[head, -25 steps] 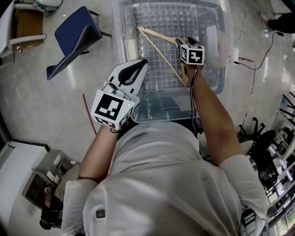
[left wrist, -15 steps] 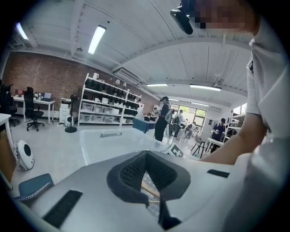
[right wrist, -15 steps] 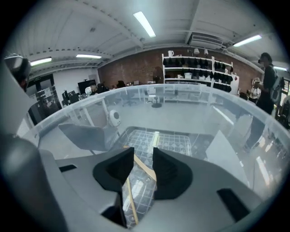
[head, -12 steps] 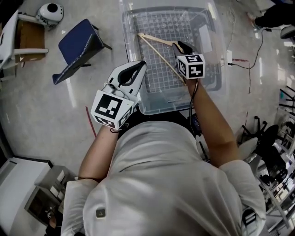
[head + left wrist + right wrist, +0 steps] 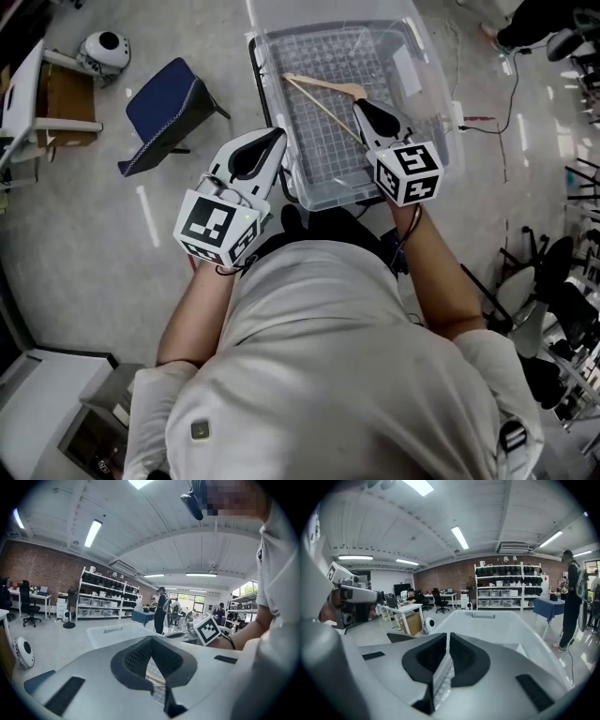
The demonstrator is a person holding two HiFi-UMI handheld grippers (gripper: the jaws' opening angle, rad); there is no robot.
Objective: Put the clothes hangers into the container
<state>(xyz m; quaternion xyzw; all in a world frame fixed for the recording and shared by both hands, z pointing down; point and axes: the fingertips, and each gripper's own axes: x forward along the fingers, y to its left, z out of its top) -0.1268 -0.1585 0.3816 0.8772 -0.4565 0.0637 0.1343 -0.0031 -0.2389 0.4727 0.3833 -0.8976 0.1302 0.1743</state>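
A wooden clothes hanger [image 5: 323,86] lies on the floor of the clear plastic container [image 5: 427,84]. My right gripper [image 5: 357,102] hovers over the container's near right part, its tip close beside the hanger's hook end. Its jaws are closing and nearly together, with nothing between them [image 5: 447,634]. My left gripper [image 5: 278,132] is held outside the container's left wall, shut and empty [image 5: 151,637]. The container [image 5: 487,625] stretches out ahead of the right jaws.
A blue folded chair [image 5: 169,112] stands on the floor left of the container. Beyond it are a cardboard box [image 5: 61,94] and a white round device [image 5: 101,47]. A cable [image 5: 487,127] runs along the right, with black chairs [image 5: 553,281] farther right.
The right gripper has pulled back from the hanger towards me and its jaws have come together. The hanger stays in the container. The left gripper has kept its pose.
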